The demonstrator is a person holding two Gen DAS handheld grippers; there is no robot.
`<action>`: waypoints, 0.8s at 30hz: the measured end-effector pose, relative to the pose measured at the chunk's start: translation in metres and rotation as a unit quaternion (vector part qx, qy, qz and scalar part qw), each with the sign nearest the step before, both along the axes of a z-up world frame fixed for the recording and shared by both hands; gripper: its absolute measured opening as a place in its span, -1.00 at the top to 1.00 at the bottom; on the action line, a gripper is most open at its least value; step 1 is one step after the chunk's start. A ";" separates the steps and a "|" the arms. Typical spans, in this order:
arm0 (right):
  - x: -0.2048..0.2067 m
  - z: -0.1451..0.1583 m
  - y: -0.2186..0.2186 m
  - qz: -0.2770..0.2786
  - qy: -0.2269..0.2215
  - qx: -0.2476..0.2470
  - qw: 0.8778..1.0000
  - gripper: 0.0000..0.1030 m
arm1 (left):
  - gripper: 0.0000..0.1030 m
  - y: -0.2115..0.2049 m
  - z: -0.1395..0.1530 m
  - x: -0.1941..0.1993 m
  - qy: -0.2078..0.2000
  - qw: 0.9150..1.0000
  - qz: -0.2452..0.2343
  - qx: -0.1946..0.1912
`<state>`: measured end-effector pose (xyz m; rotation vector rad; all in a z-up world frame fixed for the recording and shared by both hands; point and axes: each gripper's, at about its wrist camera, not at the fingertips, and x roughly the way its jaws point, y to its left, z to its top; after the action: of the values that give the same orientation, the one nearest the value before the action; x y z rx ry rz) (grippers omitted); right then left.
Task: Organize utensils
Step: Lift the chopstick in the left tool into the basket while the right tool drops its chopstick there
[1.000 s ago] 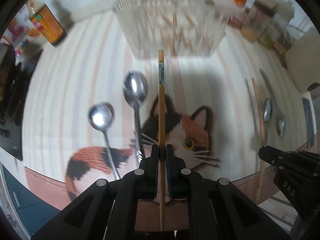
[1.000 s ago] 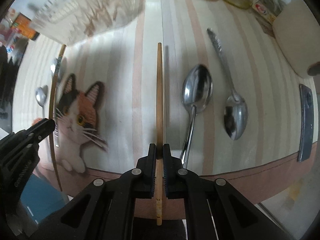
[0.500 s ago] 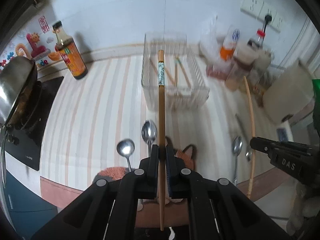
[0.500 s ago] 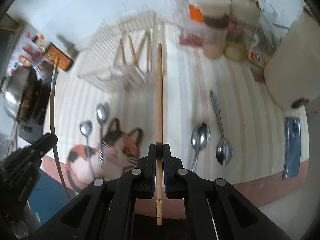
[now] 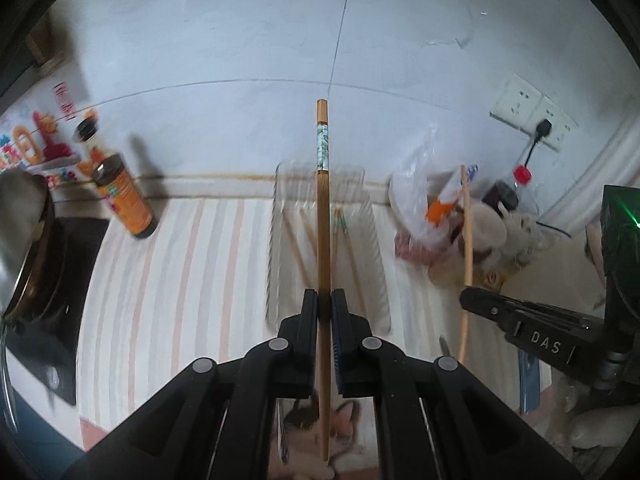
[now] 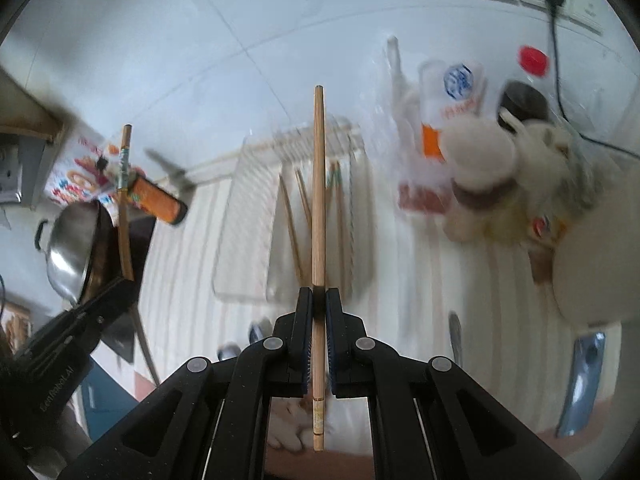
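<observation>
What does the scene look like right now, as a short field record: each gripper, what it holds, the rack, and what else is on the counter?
left gripper: shut on patterned chopstick, decorated end pointing away
right gripper: shut on plain chopstick, held lengthwise between the fingers
wire rack: ahead of both grippers, several chopsticks already inside
counter: striped cloth
sauce bottle: left of rack, near the wall
wok: far left, on the stove
jars and bags: right of rack, blurred
</observation>
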<state>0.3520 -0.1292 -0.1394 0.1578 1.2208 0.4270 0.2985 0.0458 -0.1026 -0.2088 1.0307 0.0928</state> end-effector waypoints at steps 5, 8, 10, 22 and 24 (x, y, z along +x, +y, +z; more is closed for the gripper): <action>0.055 -0.007 0.022 -0.004 0.016 0.009 1.000 0.88 | 0.92 0.016 -0.016 0.062 0.037 0.999 -0.009 -0.036; 0.083 -0.023 0.033 -0.007 0.038 0.012 0.999 0.88 | 0.92 0.024 -0.034 0.093 0.068 0.996 -0.011 -0.059; 0.098 -0.035 0.039 -0.008 0.053 0.013 0.998 0.88 | 0.92 0.028 -0.046 0.108 0.088 0.994 -0.013 -0.067; 0.123 -0.108 0.061 0.008 0.120 -0.002 0.993 0.87 | 0.88 0.040 -0.106 0.131 0.164 0.982 0.000 -0.093; 0.123 -0.113 0.060 0.008 0.124 -0.002 0.992 0.86 | 0.88 0.041 -0.107 0.128 0.169 0.981 0.006 -0.092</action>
<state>0.4748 -0.0693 -0.2523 0.2020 1.4681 0.4267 0.4262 0.0869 -0.2098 -0.3756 1.3780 0.0444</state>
